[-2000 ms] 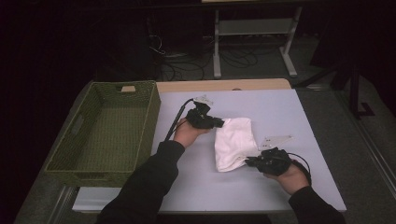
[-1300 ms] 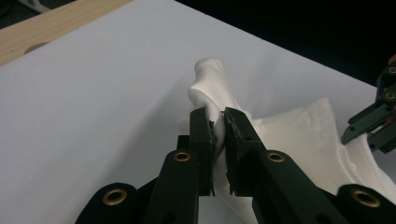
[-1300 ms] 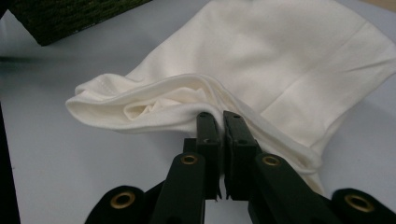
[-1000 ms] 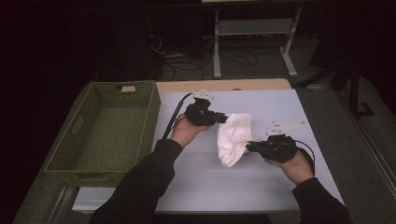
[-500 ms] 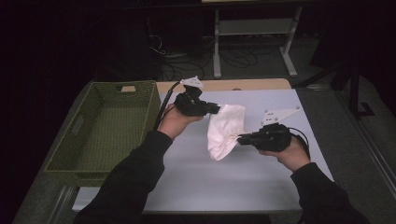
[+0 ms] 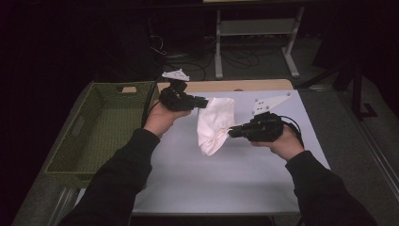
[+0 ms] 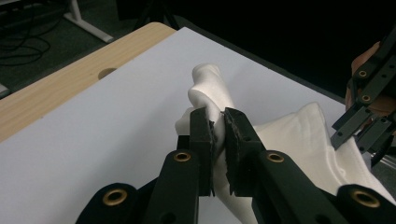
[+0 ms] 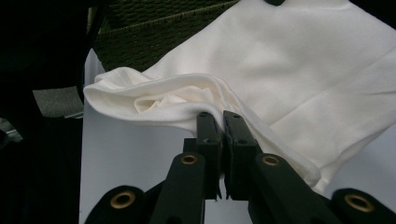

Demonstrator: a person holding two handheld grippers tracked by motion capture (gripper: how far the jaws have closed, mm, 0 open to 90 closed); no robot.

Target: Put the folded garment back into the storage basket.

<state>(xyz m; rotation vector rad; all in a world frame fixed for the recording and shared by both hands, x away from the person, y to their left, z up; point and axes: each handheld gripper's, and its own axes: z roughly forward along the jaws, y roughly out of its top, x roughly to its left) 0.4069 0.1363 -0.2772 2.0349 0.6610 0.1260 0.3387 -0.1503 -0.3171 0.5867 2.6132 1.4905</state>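
Cloth [image 6: 214, 125] is hanging in the air over the white table [image 6: 207, 183], pinched at its top left corner by the left gripper [image 6: 201, 101] and at its right edge by the right gripper [image 6: 234, 133], both clamped tight on fabric, so the long axis droops diagonally down between them. Green basket [image 6: 101, 127] sits just left of the left hand, nearer that arm. I think the lowest fold clears the tabletop, hard to tell though; there's plenty of bare table below and to the right.
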